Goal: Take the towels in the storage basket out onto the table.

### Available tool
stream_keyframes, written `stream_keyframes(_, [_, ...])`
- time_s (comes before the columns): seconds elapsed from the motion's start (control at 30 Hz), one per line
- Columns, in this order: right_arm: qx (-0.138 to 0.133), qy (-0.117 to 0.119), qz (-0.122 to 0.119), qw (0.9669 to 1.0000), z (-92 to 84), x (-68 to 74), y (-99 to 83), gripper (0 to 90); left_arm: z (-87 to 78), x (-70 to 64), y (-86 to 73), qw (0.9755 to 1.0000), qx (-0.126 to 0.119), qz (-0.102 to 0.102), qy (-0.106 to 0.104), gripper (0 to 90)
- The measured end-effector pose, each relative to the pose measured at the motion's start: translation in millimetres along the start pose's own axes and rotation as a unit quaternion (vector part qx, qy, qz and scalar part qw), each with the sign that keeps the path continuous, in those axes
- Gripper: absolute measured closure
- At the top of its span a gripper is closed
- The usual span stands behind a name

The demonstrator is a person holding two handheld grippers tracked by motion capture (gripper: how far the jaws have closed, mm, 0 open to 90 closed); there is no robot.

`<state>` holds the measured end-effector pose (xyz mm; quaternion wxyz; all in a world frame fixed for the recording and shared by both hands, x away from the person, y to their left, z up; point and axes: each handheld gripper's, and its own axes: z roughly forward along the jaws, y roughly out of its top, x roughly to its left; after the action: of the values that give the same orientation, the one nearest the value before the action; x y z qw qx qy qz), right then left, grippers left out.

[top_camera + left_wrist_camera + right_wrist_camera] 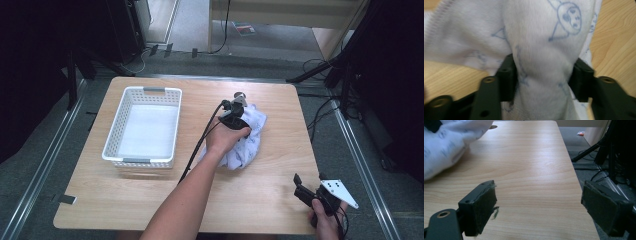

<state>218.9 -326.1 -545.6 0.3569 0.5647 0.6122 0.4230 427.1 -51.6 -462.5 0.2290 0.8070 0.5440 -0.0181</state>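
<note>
My left tongs (541, 77) are clenching the printed white garment (246, 137) mid-frame; right tongs (539, 212) are idling released; the white basket (120, 145), left of centre, is waiting empty

This looks like a lab or a recording studio set up for capturing manipulation work, not a home. A plain light-wood worktop (150, 200) with rounded corners stands alone on grey carpeted floor (40, 150). Metal rails (47, 160) run along the floor on both sides of it. Black tripod or stand legs (325, 67) splay beside the far right corner, and dark stands (72, 75) rise at the far left. Loose black cables (320, 117) trail over the carpet on the right. Black curtains or panels (30, 60) close in both sides. Beyond, pale wooden furniture (280, 12) stands on a lighter floor.
</note>
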Motion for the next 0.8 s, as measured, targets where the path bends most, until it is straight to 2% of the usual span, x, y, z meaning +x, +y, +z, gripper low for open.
stream_keyframes(0.03, [0.000,0.000,0.000,1.0000,0.0,0.0,0.0,13.2,-1.7,0.5,0.3,0.9999,-0.003,-0.002,-0.011,37.5])
stream_keyframes(0.13, [0.000,0.000,-0.001,1.0000,0.0,0.0,0.0,13.2,-8.8,2.2,2.4,0.9995,-0.010,-0.015,-0.025,17.5])
stream_keyframes(0.27, [0.000,-0.001,-0.001,1.0000,0.0,0.2,0.0,13.2,-21.9,5.0,3.0,0.9998,-0.009,-0.012,-0.013,0.6])
stream_keyframes(0.43, [0.001,-0.001,-0.001,1.0000,0.1,0.3,0.1,13.2,-36.5,13.5,-0.3,1.0000,-0.004,-0.002,0.009,0.0])
stream_keyframes(0.5, [0.001,-0.001,-0.002,1.0000,0.2,0.4,0.1,13.2,-43.1,17.3,-2.3,0.9994,-0.006,0.001,0.033,0.0])
stream_keyframes(0.8, [0.001,-0.002,-0.003,1.0000,0.0,0.9,0.0,13.3,-76.0,52.0,-12.3,0.9986,-0.025,-0.018,0.044,0.0])
